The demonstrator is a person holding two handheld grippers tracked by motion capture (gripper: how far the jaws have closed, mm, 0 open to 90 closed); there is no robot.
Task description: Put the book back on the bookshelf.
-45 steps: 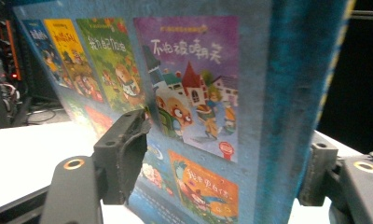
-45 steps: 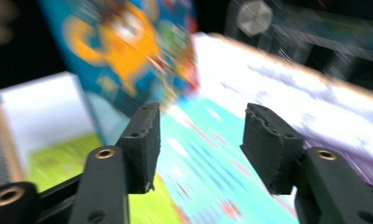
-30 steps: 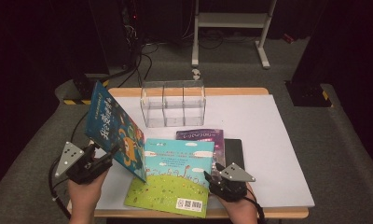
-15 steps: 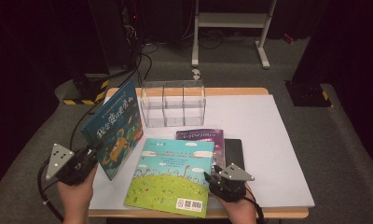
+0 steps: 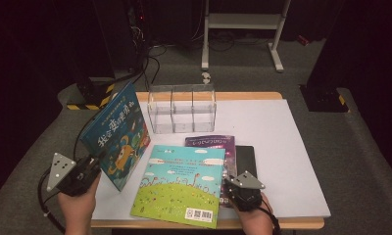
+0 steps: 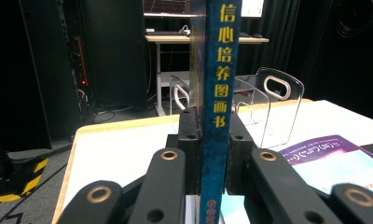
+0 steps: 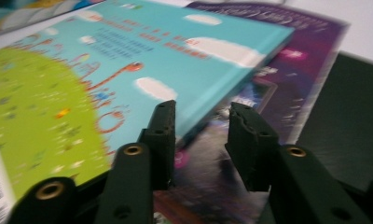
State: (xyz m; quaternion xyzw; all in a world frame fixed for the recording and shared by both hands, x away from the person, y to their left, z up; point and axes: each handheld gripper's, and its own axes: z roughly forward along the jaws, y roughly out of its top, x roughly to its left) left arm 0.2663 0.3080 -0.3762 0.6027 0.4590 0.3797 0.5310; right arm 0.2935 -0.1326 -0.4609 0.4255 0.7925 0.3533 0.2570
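Blue book (image 6: pixel 216 116) sits clamped upright in my left jaws; right jaws, just closing, straddle the green book's (image 7: pixel 82 70) edge and could slip.

Dark room, grey carpet (image 5: pixel 360 147), white stand (image 5: pixel 243 22).

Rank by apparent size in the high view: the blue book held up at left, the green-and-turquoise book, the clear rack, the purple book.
1. green-and-turquoise book, flat, nearest the camera.
2. blue book, tilted, so foreshortened; its rank against the first is unsure.
3. clear rack.
4. purple book, mostly covered, so its true size can't be judged.
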